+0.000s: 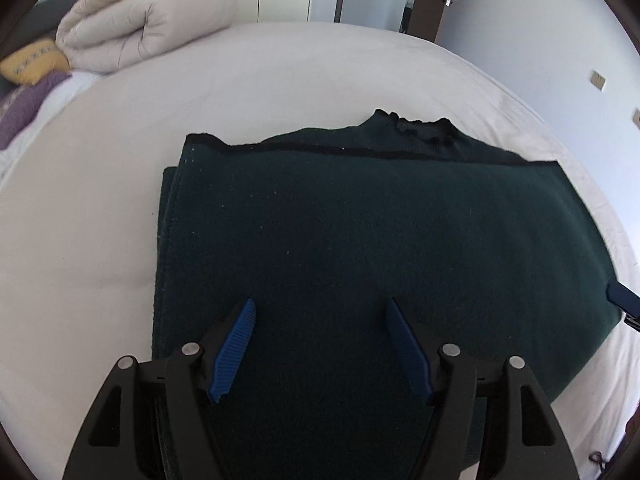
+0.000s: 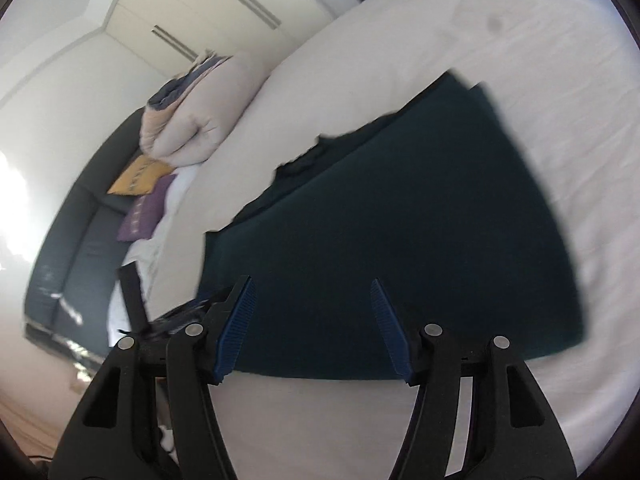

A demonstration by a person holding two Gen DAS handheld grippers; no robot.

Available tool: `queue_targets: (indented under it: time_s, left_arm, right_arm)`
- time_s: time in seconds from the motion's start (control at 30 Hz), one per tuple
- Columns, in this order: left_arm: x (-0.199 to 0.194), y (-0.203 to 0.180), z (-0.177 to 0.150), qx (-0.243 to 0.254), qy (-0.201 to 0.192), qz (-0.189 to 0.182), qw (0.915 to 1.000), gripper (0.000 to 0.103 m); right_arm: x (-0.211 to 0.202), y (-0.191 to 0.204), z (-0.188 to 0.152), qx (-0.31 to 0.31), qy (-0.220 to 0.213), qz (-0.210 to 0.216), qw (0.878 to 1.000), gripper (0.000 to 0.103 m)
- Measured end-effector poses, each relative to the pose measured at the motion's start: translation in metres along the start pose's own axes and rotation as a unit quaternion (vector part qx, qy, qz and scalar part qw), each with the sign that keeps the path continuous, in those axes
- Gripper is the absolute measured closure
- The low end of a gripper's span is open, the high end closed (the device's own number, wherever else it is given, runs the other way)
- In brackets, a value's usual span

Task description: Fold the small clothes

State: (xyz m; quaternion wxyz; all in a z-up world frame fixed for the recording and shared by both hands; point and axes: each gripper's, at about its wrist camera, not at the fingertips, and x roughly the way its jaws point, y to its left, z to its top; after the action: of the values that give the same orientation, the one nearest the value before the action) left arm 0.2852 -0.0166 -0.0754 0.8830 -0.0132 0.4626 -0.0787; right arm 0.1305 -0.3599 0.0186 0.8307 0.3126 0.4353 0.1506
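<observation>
Folded dark sweater (image 1: 360, 240) lies on the bed (image 1: 280, 72). Left gripper (image 1: 320, 308) and right gripper (image 2: 312, 284) hover over it, both spread apart, holding nothing.

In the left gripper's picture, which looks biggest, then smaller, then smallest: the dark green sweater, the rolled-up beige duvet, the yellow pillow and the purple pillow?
1. Dark green sweater, though it is nearest the camera.
2. Beige duvet.
3. Yellow pillow and purple pillow: they look alike, and the frame edge cuts both, so I won't rank them.

The right wrist view is blurry, so the dark green sweater (image 2: 400, 216) has fuzzy edges. Near the sweater (image 1: 360, 240), the right gripper (image 1: 624, 304) is cut off
</observation>
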Motion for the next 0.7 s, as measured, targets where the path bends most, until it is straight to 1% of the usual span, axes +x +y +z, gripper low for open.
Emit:
queue_targets:
  time_s: [0.07, 0.1, 0.13, 0.17, 0.23, 0.3, 0.33, 0.4, 0.5, 0.57, 0.63, 0.7]
  left_arm:
    - [0.001, -0.002, -0.002, 0.005, 0.000, 0.008, 1.0000, 0.032]
    - [0.001, -0.002, -0.002, 0.005, 0.003, 0.008, 0.9999, 0.032]
    - [0.002, -0.001, -0.001, 0.004, 0.007, 0.007, 0.9999, 0.031]
    - [0.002, 0.001, 0.000, 0.003, 0.010, 0.006, 0.9999, 0.030]
    - [0.001, 0.003, -0.001, 0.003, 0.011, 0.003, 0.9999, 0.030]
    - [0.001, 0.004, -0.004, 0.005, 0.007, 0.003, 1.0000, 0.030]
    - [0.001, 0.004, -0.004, 0.004, 0.005, 0.003, 1.0000, 0.030]
    - [0.000, 0.003, -0.005, 0.002, 0.004, 0.002, 1.0000, 0.030]
    - [0.002, 0.002, -0.003, 0.002, 0.006, 0.001, 1.0000, 0.030]
    - [0.002, 0.003, -0.004, 0.003, 0.006, -0.001, 1.0000, 0.029]
    - [0.002, 0.003, -0.004, 0.003, 0.004, -0.003, 1.0000, 0.029]
    - [0.000, 0.003, -0.004, 0.001, 0.003, -0.003, 1.0000, 0.029]
  right_arm:
    - [0.042, 0.008, -0.006, 0.010, 0.040, 0.068, 0.997, 0.044]
    - [0.058, 0.008, -0.009, 0.018, 0.056, 0.075, 0.995, 0.044]
    - [0.077, 0.004, -0.013, 0.032, 0.077, 0.068, 0.994, 0.044]
    - [0.090, -0.003, -0.017, 0.045, 0.087, 0.062, 0.993, 0.044]
    - [0.089, -0.013, -0.017, 0.053, 0.068, 0.072, 0.994, 0.051]
    - [0.079, -0.024, -0.014, 0.070, 0.056, 0.081, 0.993, 0.052]
    - [0.070, -0.032, -0.012, 0.076, 0.043, 0.077, 0.993, 0.052]
    - [0.048, -0.050, -0.007, 0.084, 0.014, 0.053, 0.995, 0.052]
    - [0.007, -0.083, 0.002, 0.116, -0.042, 0.014, 0.992, 0.053]
    - [-0.023, -0.103, 0.005, 0.132, -0.083, -0.032, 0.987, 0.053]
    - [-0.046, -0.119, 0.009, 0.155, -0.113, -0.064, 0.979, 0.053]
    - [-0.063, -0.126, 0.009, 0.172, -0.134, -0.070, 0.973, 0.051]
